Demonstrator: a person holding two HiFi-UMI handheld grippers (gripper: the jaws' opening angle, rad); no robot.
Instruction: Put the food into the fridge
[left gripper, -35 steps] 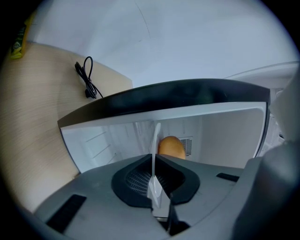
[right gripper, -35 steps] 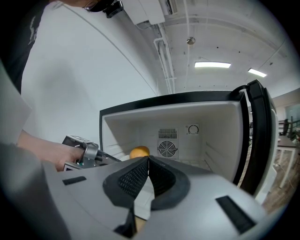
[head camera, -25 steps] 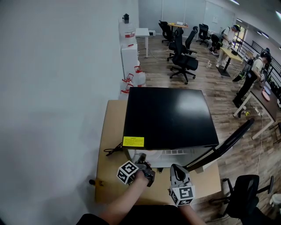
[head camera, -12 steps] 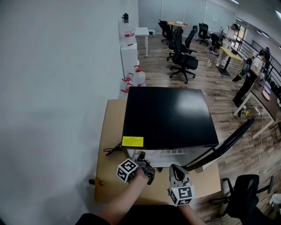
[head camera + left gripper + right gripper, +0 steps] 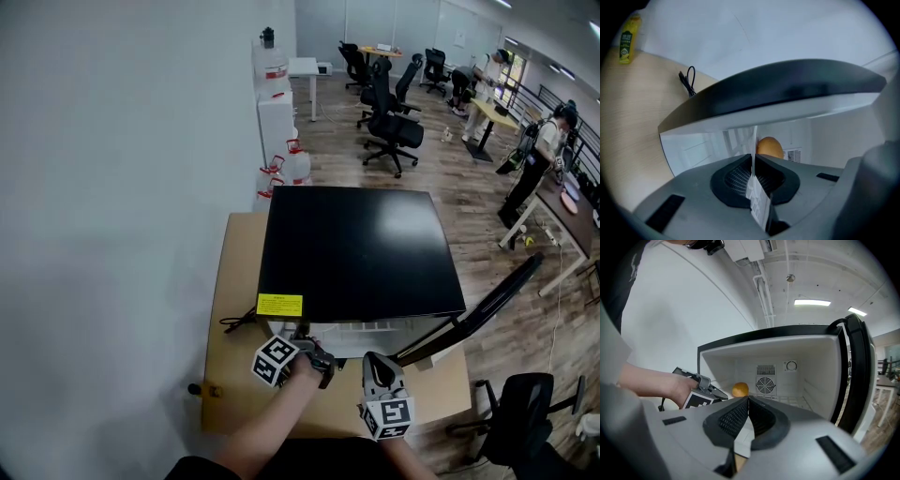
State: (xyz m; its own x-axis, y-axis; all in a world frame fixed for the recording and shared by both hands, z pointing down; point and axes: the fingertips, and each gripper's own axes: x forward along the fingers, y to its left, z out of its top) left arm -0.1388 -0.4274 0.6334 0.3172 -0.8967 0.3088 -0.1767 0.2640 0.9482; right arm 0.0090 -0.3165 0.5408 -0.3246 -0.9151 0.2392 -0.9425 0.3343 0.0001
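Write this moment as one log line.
small black fridge: door open | round orange food: inside | left gripper: shut, empty | right gripper: shut, empty

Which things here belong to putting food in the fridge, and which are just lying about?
For the job:
fridge
its open door
round orange food inside

Lying about:
black cable on the table
water jugs
office chairs

inside of the fridge (image 5: pixel 361 248) hidden beneath its black top in the head view, orange (image 5: pixel 768 146) lower half hidden behind the left gripper (image 5: pixel 753 158), yellow label (image 5: pixel 279 305) print too small to read, yellow bottle (image 5: pixel 626 40) blurred at the far left edge
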